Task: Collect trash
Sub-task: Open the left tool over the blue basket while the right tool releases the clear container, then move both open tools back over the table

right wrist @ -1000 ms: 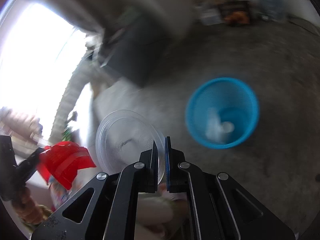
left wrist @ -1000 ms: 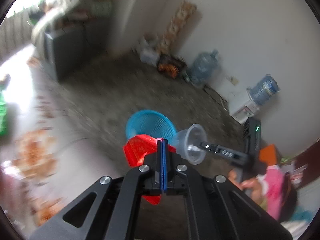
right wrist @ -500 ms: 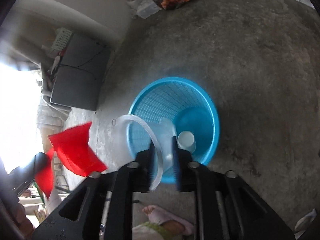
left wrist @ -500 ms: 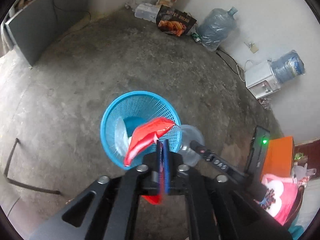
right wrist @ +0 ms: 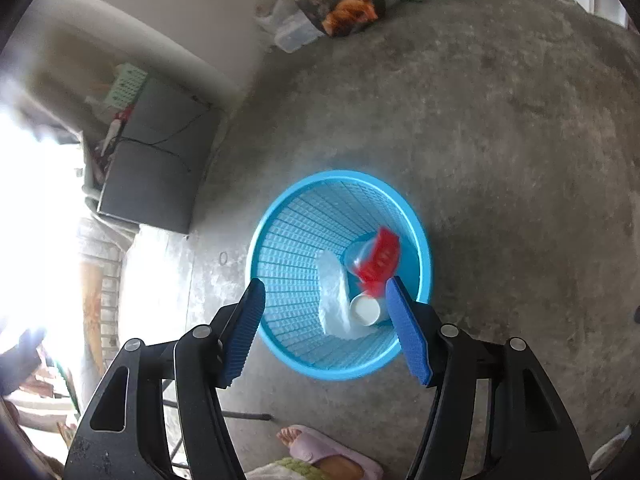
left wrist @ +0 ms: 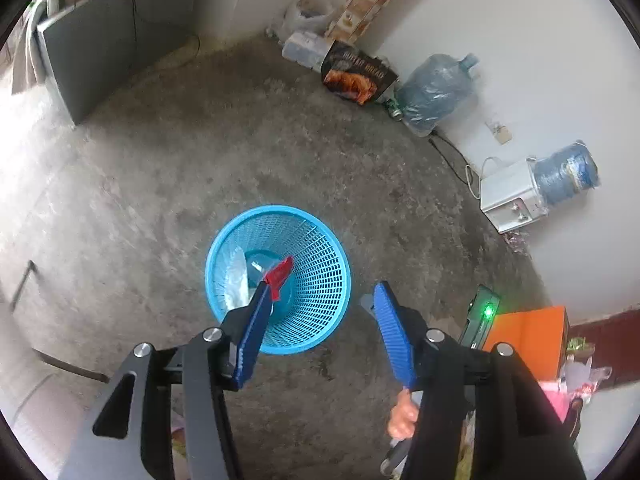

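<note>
A blue mesh basket [left wrist: 316,256] [right wrist: 288,248] stands on the concrete floor below both grippers. My left gripper [left wrist: 320,292] hangs over it, jaws opening, nothing between the pads. The red wrapper [left wrist: 280,274] shows just past the left fingertip, inside the basket. My right gripper [right wrist: 325,284] is also above the basket with its jaws opening and empty. In the right wrist view the red wrapper [right wrist: 380,260] lies in the basket against a clear plastic cup [right wrist: 356,256], beside a white cup [right wrist: 366,310] and a crumpled white bag [right wrist: 334,292].
Along the wall are a bread box [left wrist: 358,74], two water jugs [left wrist: 436,90], a white dispenser [left wrist: 510,198]. A grey cabinet [left wrist: 92,56] stands left. An orange box [left wrist: 528,336] and a green-lit device [left wrist: 486,312] sit right. A slippered foot [right wrist: 320,448] is near.
Both grippers came down over the basket and went from shut to open. The red wrapper left the left gripper and the clear cup left the right one; both now lie in the basket.
</note>
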